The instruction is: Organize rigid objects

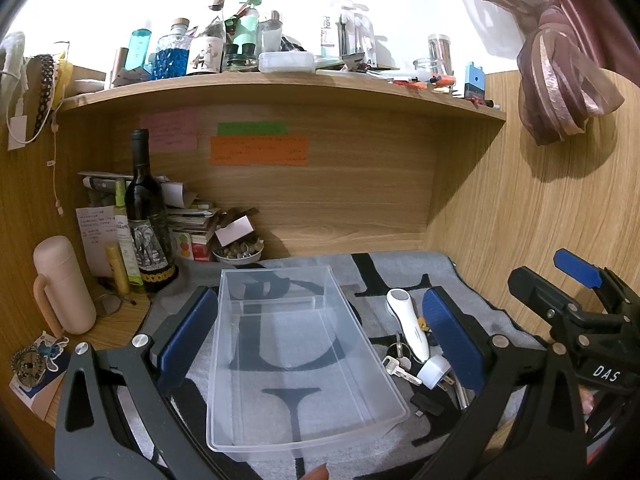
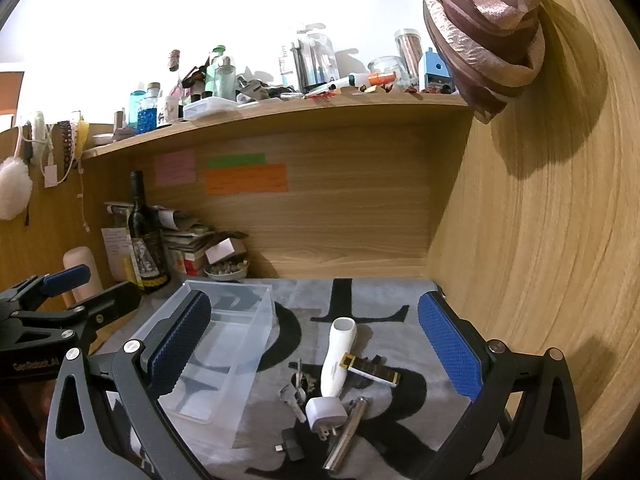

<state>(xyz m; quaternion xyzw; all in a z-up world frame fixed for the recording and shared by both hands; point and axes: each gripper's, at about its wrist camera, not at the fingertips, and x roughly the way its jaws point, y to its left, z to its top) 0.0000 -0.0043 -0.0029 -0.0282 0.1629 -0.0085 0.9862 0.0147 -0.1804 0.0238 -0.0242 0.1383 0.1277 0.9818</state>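
Both wrist views face the desk nook, sharing the clear bin.

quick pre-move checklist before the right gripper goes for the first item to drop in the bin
1. Clear plastic bin empty and upright: ok.
2. Right gripper open and holding nothing: ok.
3. Left gripper open, its fingers either side of the bin, not gripping it: ok.
4. White handheld device free to lift: not ok, it lies across a small black and gold box.
5. White plug adapter clear of neighbours: not ok, it sits against the keys and the metal cylinder.
6. Bin steady if bumped: cannot tell.
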